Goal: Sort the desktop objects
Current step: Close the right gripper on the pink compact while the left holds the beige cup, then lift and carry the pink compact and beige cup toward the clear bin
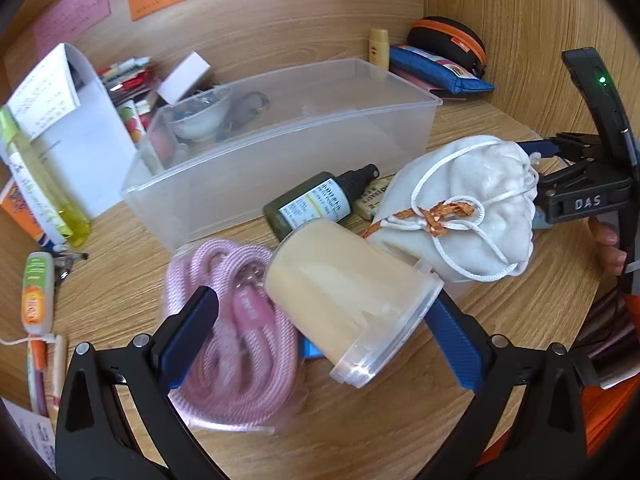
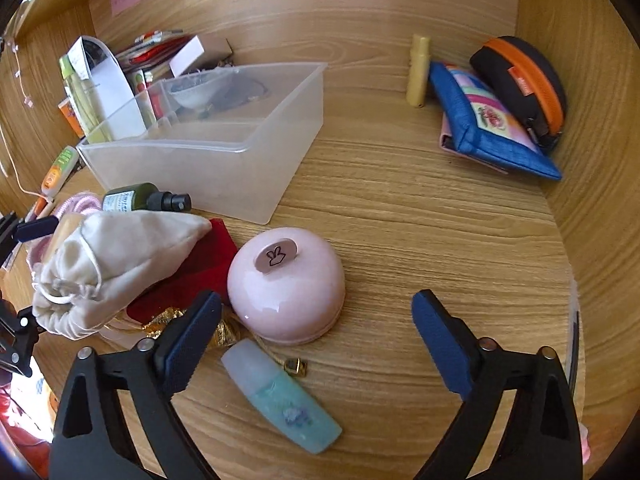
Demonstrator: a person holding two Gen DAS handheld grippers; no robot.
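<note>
Left wrist view has the left gripper (image 1: 320,320) spread wide around a cream jar (image 1: 348,300) lying on its side, fingers not yet pressing it. At its nine o'clock lies one pink rope (image 1: 236,332); at twelve, one green spray bottle (image 1: 316,204); at one o'clock, one white pouch (image 1: 460,204). The clear bin (image 1: 280,152) sits beyond, at eleven.

My guess: the jar is being lined up for a grasp. Next it wants the fingers closed on its sides, then a lift toward the bin.

The right gripper (image 2: 316,332) is also spread, holding nothing; one pink dome (image 2: 286,284) sits just beyond its left finger, and one blue bottle (image 2: 280,396) lies between the fingers.
</note>
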